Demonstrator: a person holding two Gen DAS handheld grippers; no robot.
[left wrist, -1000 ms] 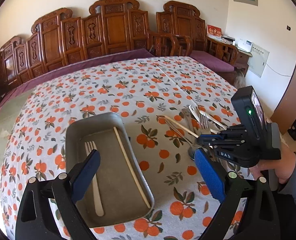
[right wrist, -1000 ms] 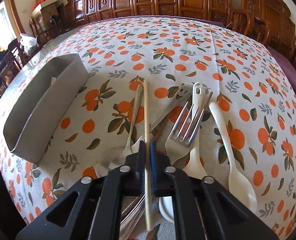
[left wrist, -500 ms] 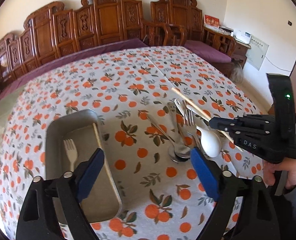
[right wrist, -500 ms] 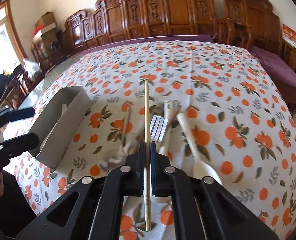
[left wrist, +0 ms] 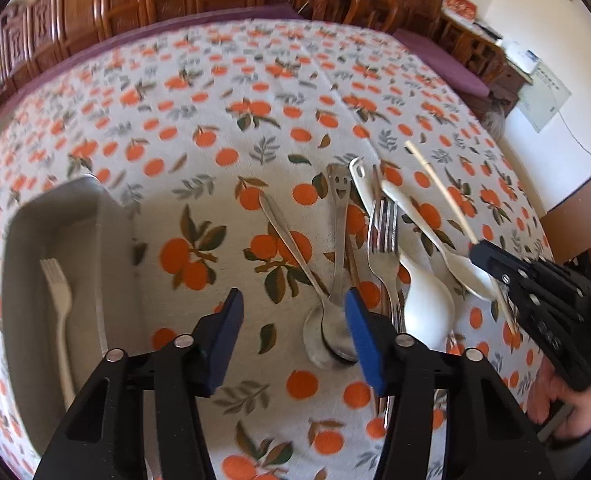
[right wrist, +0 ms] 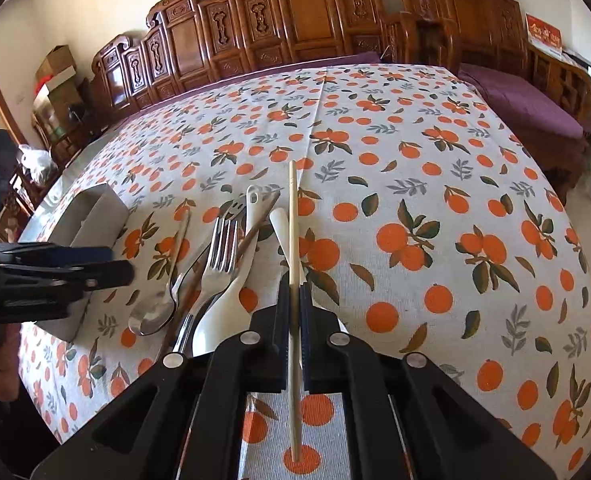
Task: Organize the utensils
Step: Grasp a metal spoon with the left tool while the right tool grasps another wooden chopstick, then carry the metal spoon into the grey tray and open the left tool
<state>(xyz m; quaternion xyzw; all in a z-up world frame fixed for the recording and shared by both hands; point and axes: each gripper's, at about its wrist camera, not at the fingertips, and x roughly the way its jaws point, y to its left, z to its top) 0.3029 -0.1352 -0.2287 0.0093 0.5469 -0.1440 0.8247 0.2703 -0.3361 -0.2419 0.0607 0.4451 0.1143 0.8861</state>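
The sorting is under way but far from finished. The grey tray (left wrist: 111, 240), at 9 o'clock in the left wrist view, shows only 1 pale fork (left wrist: 57, 304) lying lengthwise on its floor; whether anything else lies in it cannot be told, since the near wall hides part of the inside. The bulk of the work sits in the heap at the middle of the orange-print tablecloth (left wrist: 223, 128): 2 metal spoons (left wrist: 327, 332) with bowls overlapping, 1 with a smiling face on its handle, a metal fork (left wrist: 381, 236), 2 white spoons (left wrist: 427, 300) and a dark chopstick (right wrist: 251, 236) slanting under the rest – at least 6 pieces, touching and crossed. The right gripper (right wrist: 293, 308) is clenched on a pale chopstick (right wrist: 292, 240), which runs between its pads toward 12 o'clock and pokes out behind them toward 6 o'clock; it is held clear of the cloth, just beside the heap (so this piece looks lifted but not yet delivered). The left gripper (left wrist: 291, 328) has its jaws half apart, having just been closing, with only bare cloth between the blue pads; the right-hand pad stands in front of the metal spoon bowls at 3 o'clock, not pressing on them as far as the blur allows. What is left, I judge, is to carry the chopstick over to the tray at 9 o'clock and then clear the heap piece by piece.
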